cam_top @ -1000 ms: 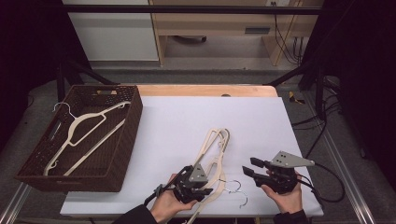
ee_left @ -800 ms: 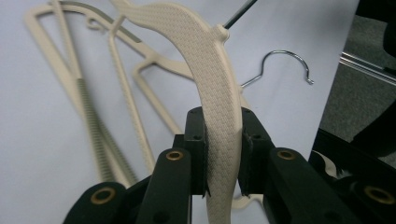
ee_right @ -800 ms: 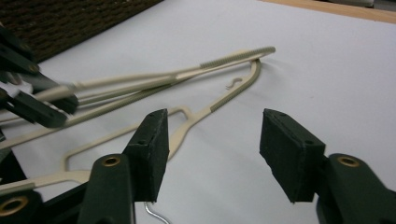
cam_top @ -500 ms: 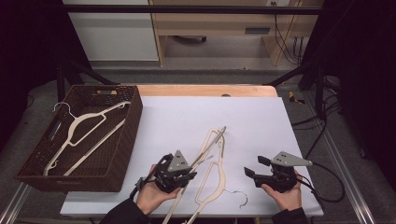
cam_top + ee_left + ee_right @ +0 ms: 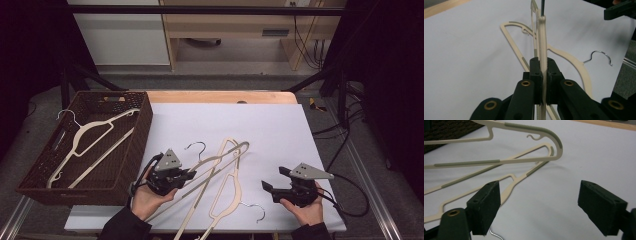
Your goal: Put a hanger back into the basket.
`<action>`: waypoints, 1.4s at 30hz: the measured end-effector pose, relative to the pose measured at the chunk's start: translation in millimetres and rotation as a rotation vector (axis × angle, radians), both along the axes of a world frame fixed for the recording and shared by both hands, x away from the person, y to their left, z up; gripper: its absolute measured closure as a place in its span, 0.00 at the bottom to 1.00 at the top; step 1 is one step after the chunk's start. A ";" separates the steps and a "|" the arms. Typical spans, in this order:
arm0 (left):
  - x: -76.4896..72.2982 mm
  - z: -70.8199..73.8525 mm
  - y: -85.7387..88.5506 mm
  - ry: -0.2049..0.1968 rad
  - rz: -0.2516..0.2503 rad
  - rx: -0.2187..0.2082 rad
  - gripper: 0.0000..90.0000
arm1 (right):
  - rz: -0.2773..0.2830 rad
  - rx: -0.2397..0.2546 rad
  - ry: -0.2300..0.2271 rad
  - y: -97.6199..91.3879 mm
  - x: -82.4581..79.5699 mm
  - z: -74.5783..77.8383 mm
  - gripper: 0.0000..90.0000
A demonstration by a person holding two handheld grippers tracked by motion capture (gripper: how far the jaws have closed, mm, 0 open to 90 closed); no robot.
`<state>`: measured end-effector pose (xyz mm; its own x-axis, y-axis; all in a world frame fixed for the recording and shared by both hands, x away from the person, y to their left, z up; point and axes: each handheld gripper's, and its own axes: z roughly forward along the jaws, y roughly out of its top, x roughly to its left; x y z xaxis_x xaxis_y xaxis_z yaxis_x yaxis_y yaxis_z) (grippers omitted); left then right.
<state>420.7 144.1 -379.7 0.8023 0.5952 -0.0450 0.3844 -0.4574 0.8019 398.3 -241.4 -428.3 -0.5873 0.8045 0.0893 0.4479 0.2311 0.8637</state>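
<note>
Cream hanger pinched by left gripper | right gripper jaws just spreading, empty

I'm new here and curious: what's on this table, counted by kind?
Cream hangers: 3, one in the basket, one held up, one lying flat
Brown woven basket: 1
Hand-held grippers: 2, left, right
Total: 6

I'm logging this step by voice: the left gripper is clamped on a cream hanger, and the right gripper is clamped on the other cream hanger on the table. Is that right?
Not quite. The right gripper holds nothing: the right gripper view shows its jaws wide apart over bare table, its jaws having just been opening. The left gripper is indeed clamped on a cream hanger.
</note>
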 end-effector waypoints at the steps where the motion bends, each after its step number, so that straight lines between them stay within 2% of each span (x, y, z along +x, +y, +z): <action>1: -0.4 1.9 1.1 -0.007 0.002 0.000 0.96 | -0.003 -0.001 -0.002 -0.6 -0.2 0.4 0.19; 7: -2.4 19.1 14.3 -0.027 0.007 -0.049 0.96 | -0.002 0.012 -0.015 -4.3 -1.2 2.1 0.18; 17: -11.2 52.9 38.0 -0.090 0.000 -0.092 0.96 | -0.020 0.026 -0.040 -9.3 -2.4 4.7 0.14; 23: -15.3 76.4 51.5 -0.129 -0.007 -0.102 0.96 | -0.017 0.032 -0.045 -9.0 -3.1 4.8 0.11; 29: -16.9 101.3 60.9 -0.162 -0.018 -0.089 0.96 | -0.018 0.025 -0.042 -8.5 -3.5 4.5 0.11; 33: -11.1 118.3 71.7 -0.170 -0.024 -0.094 0.96 | -0.022 0.017 -0.047 -9.1 -3.5 4.6 0.10; 36: -4.4 125.6 79.3 -0.175 -0.017 -0.089 0.96 | -0.024 0.018 -0.051 -9.2 -3.3 4.8 0.10; 42: 13.0 133.7 100.5 -0.158 -0.002 -0.095 0.96 | -0.025 0.029 -0.048 -9.1 -3.8 5.4 0.10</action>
